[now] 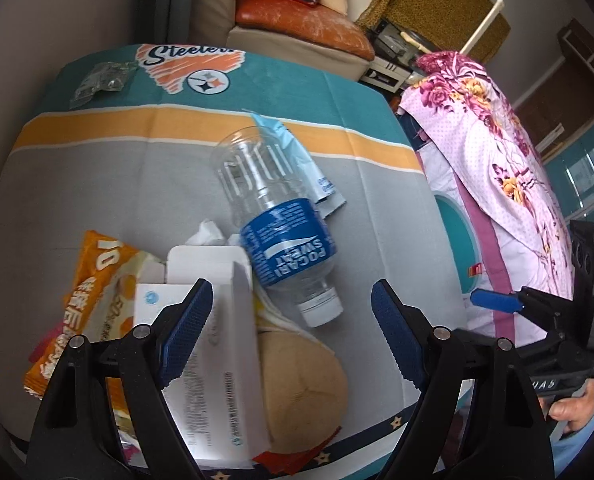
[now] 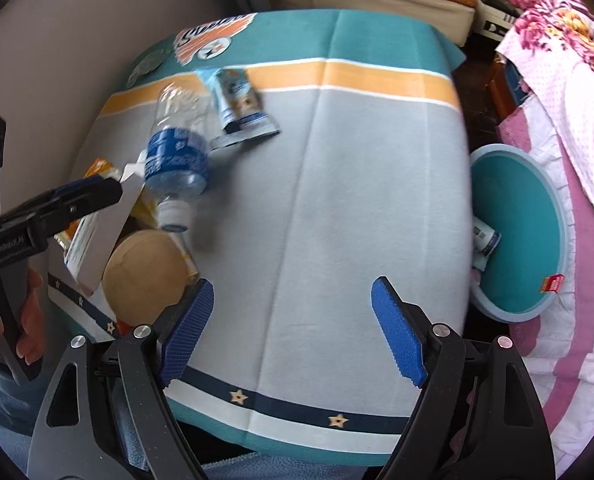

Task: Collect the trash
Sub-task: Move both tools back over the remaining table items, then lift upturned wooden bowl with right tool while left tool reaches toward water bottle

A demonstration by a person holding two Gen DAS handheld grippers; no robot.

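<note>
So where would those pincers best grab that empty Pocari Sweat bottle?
Probably across the labelled middle of the Pocari Sweat bottle, coming from above. It lies on its side on the tablecloth, cap toward the open left gripper, so fingers can straddle its round body; the label looks less slippery than the clear plastic.

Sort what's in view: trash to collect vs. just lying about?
Job: plastic bottle, white carton, orange snack wrapper, blue sachet, tissue, teal bin.
Lying about: floral quilt, sofa cushion, tablecloth.
</note>
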